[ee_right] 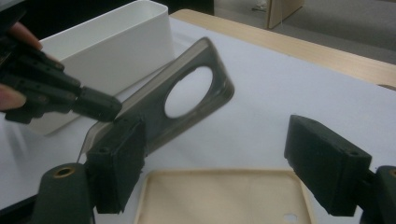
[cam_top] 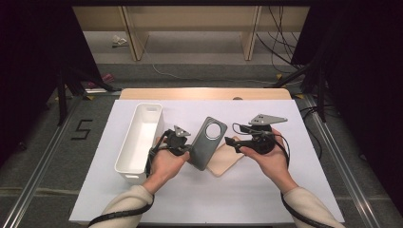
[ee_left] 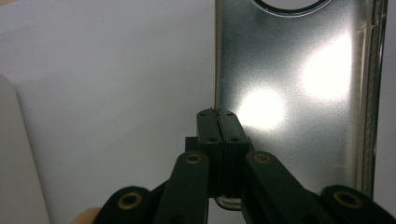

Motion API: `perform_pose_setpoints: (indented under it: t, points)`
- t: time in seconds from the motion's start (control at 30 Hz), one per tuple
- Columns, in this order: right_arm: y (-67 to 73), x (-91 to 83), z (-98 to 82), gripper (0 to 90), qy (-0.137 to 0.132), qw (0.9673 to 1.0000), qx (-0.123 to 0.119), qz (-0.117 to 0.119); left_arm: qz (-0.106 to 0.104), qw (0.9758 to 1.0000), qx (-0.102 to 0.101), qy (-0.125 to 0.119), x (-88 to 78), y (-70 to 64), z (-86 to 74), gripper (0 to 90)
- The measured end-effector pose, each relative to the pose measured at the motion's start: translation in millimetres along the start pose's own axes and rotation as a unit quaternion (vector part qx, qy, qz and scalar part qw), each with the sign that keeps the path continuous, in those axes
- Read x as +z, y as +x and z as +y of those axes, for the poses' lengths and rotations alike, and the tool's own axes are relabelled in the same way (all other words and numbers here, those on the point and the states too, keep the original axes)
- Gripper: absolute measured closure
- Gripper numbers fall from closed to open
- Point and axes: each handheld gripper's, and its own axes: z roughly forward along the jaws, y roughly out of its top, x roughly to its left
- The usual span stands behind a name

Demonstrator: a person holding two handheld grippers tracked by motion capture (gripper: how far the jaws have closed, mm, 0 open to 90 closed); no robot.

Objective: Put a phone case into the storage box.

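Two hand-held grippers met over the middle of the white-covered bench (cam_top: 237, 199), where a dark translucent phone case (cam_top: 208, 141) was held tilted, its round camera opening toward the far edge. The left gripper (ee_left: 218, 114) was clamped on the case's near long edge, jaws pressed together on the thin wall, as the left gripper view showed against the glare on the case's inner face. The right gripper (ee_right: 224, 163) stood with its jaws spread wide and gripped nothing; in the right gripper view it hovered over a cream-coloured phone case (ee_right: 224, 198) that lay flat on the bench, partly beneath the dark case's lower end in the high view.

Both forearms, in pale sleeves, came in from the near edge. The left hand (cam_top: 166, 164) wrapped its gripper from below, and the right hand (cam_top: 268, 159) angled inward toward the centre, a grey three-cornered plate (cam_top: 267, 118) on top of its gripper.

A long white bin (cam_top: 140, 137) stood along the left side of the bench, just beside the left gripper. Beyond the far edge lay a wooden strip (cam_top: 204, 93), then grey floor, pale shelving legs and loose cables; a "5" (cam_top: 82, 129) was marked on the floor at the left.
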Motion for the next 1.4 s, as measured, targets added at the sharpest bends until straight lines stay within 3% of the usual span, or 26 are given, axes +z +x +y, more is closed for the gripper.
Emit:
perform_pose_setpoints:
  t: [0.47, 0.8, 0.93, 1.4]
  points:
    - [2.5, 19.4, 14.3, 34.8, 0.021, 0.9994, 0.006, 0.026, -0.005, 0.9998, 0.016, -0.007, -9.5, -10.5, -15.2, 89.1]
    - [2.9, 24.3, 14.5, 58.5, 0.042, 0.9975, 0.020, 0.053, -0.006, 0.9997, 0.021, -0.014, -12.7, -16.3, -16.7, 89.1]
    - [4.0, 23.6, 15.2, 68.5, 0.044, 0.9971, 0.013, 0.061, -0.006, 0.9996, 0.021, -0.018, -12.9, -17.2, -16.9, 89.1]
    - [3.5, 17.8, 17.2, 79.5, 0.040, 0.9971, 0.037, 0.053, -0.007, 0.9993, 0.027, -0.027, -12.4, -19.2, -18.1, 88.8]
